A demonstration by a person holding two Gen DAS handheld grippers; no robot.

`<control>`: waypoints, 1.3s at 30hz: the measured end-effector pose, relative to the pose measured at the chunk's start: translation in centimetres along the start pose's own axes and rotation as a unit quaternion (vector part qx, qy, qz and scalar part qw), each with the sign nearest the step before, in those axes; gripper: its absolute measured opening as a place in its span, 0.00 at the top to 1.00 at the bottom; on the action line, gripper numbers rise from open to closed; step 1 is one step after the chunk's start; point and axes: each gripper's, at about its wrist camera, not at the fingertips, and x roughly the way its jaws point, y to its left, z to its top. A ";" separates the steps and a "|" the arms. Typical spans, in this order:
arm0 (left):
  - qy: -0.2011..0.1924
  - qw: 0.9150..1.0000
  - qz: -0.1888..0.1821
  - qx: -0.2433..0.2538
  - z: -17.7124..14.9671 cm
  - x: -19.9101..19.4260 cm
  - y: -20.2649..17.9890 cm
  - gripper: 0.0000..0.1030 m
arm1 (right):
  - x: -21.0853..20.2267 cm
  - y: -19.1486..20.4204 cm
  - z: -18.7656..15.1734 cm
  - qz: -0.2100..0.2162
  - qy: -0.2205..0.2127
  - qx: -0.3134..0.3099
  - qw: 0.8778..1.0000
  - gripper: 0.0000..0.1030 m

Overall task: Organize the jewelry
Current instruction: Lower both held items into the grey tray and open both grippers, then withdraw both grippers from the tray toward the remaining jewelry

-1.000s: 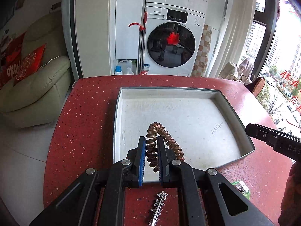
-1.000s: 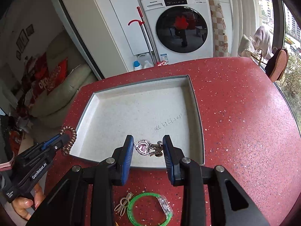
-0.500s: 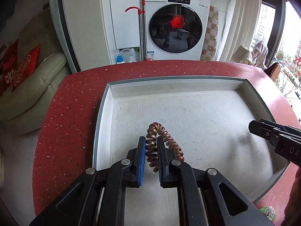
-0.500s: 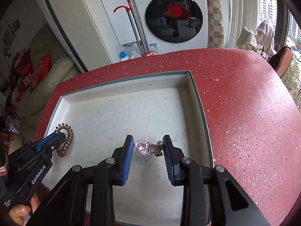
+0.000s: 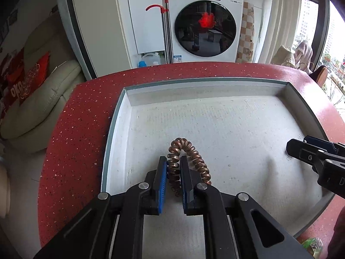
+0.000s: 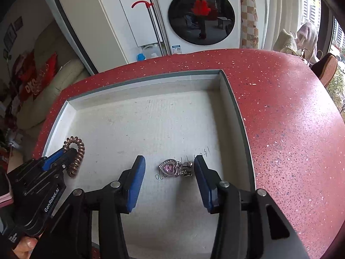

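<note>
A shallow white tray with a grey rim (image 5: 116,116) (image 6: 235,108) lies on the red speckled table. My left gripper (image 5: 174,161) is shut on a bronze spiral hair tie (image 5: 189,153) and holds it over the tray's near left part; the tie also shows in the right wrist view (image 6: 75,151). My right gripper (image 6: 169,168) is open. A silver heart pendant with a pink stone (image 6: 172,168) lies on the tray floor between its fingers, closer to the right finger (image 6: 202,172). The right gripper also shows at the right edge of the left wrist view (image 5: 314,153).
A green bracelet (image 5: 312,243) lies on the table just outside the tray's near right corner. The table's curved edge drops off left and far. A washing machine (image 5: 204,21) and a sofa (image 5: 43,90) stand beyond it.
My right gripper has opened wide and the heart pendant now lies on the tray. Both grippers moved forward and lower over the tray. The left gripper kept hold of the hair tie.
</note>
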 end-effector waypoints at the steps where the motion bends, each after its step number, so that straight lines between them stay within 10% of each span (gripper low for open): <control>1: -0.002 1.000 0.000 -0.004 0.0 -0.2 0.1 0.70 | -0.3 0.0 0.0 0.002 -0.003 0.002 1.000 0.44; 17: -0.016 0.999 -0.023 -0.017 -0.7 -3.2 0.5 0.70 | -3.0 0.1 -1.0 0.014 -0.017 0.013 1.000 0.41; 20: -0.020 1.000 -0.010 -0.020 -0.6 -3.4 0.5 0.00 | -3.2 0.0 -1.2 0.017 -0.017 0.018 1.000 0.41; 39: -0.061 0.998 -0.033 -0.008 -6.0 -10.6 2.0 0.00 | -9.0 0.1 -4.2 0.052 -0.074 0.023 0.996 0.00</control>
